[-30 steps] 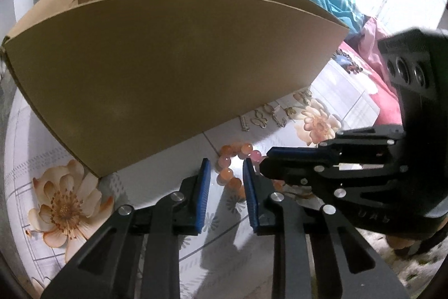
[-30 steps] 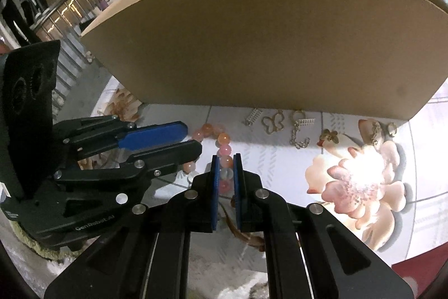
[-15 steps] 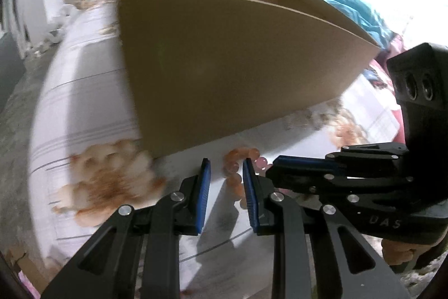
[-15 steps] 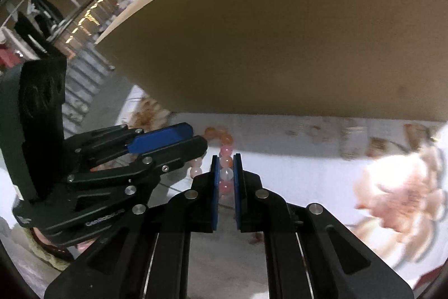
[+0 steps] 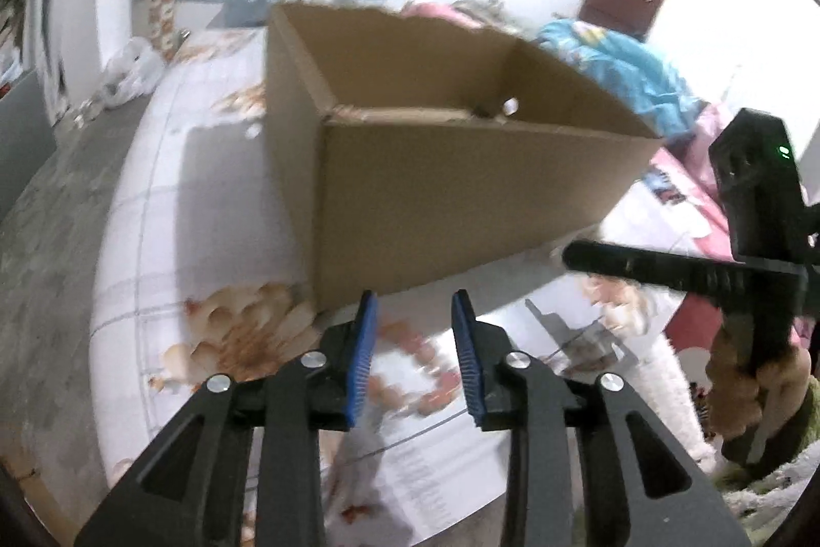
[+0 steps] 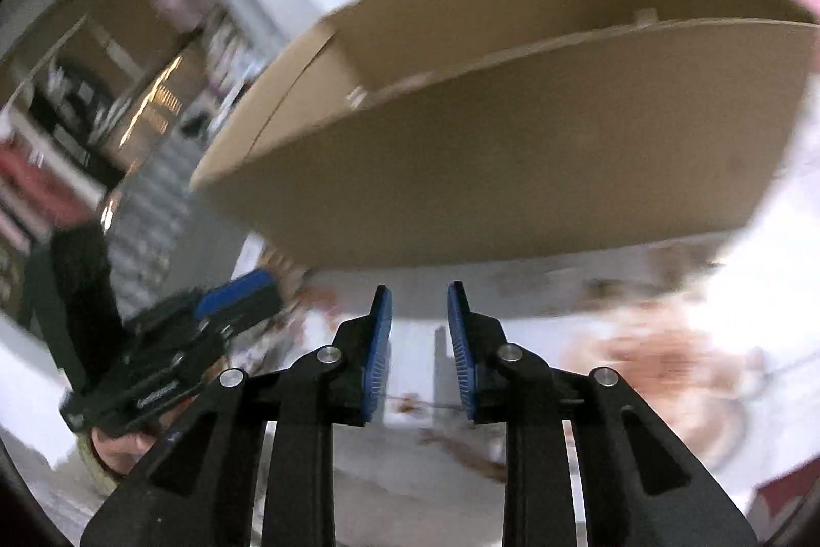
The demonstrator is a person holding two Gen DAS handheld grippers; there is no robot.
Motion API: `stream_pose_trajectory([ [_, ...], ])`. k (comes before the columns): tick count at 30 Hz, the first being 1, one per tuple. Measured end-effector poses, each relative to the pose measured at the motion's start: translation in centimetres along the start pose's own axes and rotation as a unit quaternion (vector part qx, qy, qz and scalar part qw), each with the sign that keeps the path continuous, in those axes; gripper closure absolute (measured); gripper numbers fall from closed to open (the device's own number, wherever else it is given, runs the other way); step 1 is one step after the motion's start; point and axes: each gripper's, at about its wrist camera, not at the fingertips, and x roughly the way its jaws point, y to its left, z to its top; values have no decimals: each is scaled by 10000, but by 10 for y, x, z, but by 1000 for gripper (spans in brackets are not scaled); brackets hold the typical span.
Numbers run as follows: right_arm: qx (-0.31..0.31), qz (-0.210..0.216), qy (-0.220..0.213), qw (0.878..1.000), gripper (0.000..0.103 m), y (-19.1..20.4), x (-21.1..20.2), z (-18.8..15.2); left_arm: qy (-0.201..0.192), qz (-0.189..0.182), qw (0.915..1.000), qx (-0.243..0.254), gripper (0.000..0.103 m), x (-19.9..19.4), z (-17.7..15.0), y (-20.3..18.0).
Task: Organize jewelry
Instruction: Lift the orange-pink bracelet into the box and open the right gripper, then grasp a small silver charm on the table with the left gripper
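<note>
Flower-printed tablecloth (image 5: 154, 239), with a cardboard box (image 5: 461, 208) standing open on it.

Both grippers hung spread and empty, their jaws just having opened: the left gripper (image 5: 414, 355) over the bead bracelet (image 5: 410, 372), which lay on the cloth just short of the box, seemingly let go; the right gripper (image 6: 419, 349) over bare cloth. The box wall blocked the way ahead; other trinkets were too blurred to tell.

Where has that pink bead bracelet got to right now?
In the left wrist view the bead bracelet lies on the floral tablecloth, just below the cardboard box, seen between the left gripper's open jaws.
</note>
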Motion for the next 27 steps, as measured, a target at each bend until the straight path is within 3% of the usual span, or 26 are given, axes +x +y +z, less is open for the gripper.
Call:
stream_pose_trajectory([
  [8, 68, -34, -651, 9979, 74, -22, -33, 27, -181, 64, 9998, 85, 71, 15, 26, -11],
  [12, 108, 62, -718, 9973, 73, -26, -36, 22, -188, 89, 9997, -103, 71, 18, 29, -9],
  [18, 156, 131, -817, 9964, 71, -31, -38, 17, -244, 61, 9995, 173, 66, 21, 27, -27],
  [23, 73, 45, -956, 9954, 71, -37, -46, 27, -224, 45, 9997, 119, 66, 30, 37, -30],
  [27, 94, -57, -1042, 9945, 64, -48, -61, 23, -128, -24, 9996, 261, 66, 37, 37, -41],
])
